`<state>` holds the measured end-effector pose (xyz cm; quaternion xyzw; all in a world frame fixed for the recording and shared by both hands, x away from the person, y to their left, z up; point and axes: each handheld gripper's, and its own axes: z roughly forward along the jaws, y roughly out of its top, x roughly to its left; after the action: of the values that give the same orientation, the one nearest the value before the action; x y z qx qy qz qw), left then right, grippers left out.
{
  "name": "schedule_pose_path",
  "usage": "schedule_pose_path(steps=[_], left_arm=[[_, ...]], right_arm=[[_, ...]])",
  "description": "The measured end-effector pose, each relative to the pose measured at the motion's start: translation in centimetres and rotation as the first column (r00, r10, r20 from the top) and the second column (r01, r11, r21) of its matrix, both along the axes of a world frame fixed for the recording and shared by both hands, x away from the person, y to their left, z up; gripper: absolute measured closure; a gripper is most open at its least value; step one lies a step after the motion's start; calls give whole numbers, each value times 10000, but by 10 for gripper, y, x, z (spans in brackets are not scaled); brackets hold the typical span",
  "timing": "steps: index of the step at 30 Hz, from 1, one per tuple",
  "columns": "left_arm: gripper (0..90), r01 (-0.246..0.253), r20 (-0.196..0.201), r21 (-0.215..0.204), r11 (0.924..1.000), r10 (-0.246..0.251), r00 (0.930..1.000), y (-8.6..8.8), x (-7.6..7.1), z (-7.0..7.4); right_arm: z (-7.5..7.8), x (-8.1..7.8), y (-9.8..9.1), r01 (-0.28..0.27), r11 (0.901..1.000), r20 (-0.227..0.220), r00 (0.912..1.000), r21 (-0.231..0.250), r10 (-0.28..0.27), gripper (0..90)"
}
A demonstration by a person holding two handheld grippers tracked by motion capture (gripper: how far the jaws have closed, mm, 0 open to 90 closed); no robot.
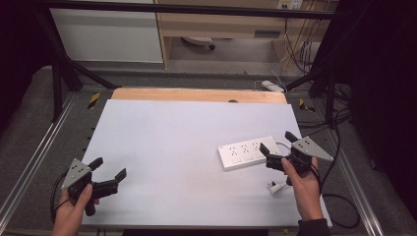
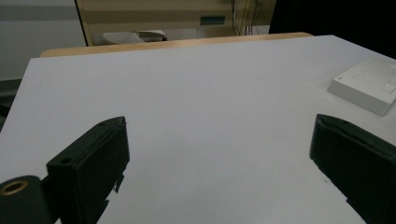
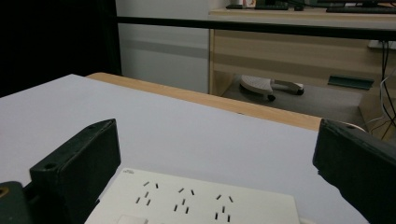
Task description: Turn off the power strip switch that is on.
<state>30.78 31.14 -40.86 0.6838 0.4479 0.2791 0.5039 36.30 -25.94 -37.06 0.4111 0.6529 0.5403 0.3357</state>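
One power strip (image 1: 248,152) lies near the tabletop's (image 1: 182,147) right edge, its single plug (image 1: 274,186) loose near the front edge. My right gripper (image 1: 277,149) hovers wide open over the strip, nothing between. My left gripper (image 1: 109,168), wide open and empty, sits at the front-left corner.

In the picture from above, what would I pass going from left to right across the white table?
Left gripper, held open near the left edge → a bare stretch of table → white power strip → right gripper, open at the strip's right end.
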Motion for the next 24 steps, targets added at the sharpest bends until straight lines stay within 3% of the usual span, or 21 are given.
schedule_pose_path(steps=[16, 24], left_arm=[[47, 0, 0, -11, 10000, 0, 10000, 0, 0, 0], [48, 15, 3, -6, 10000, -15, 10000, 0, 0, 0]], right_arm=[[-13, -22, -23, 191, 9998, 7, 9998, -23, -191, 12], [-29, -31, -34, 390, 9992, -95, 9992, 96, -389, 14]])
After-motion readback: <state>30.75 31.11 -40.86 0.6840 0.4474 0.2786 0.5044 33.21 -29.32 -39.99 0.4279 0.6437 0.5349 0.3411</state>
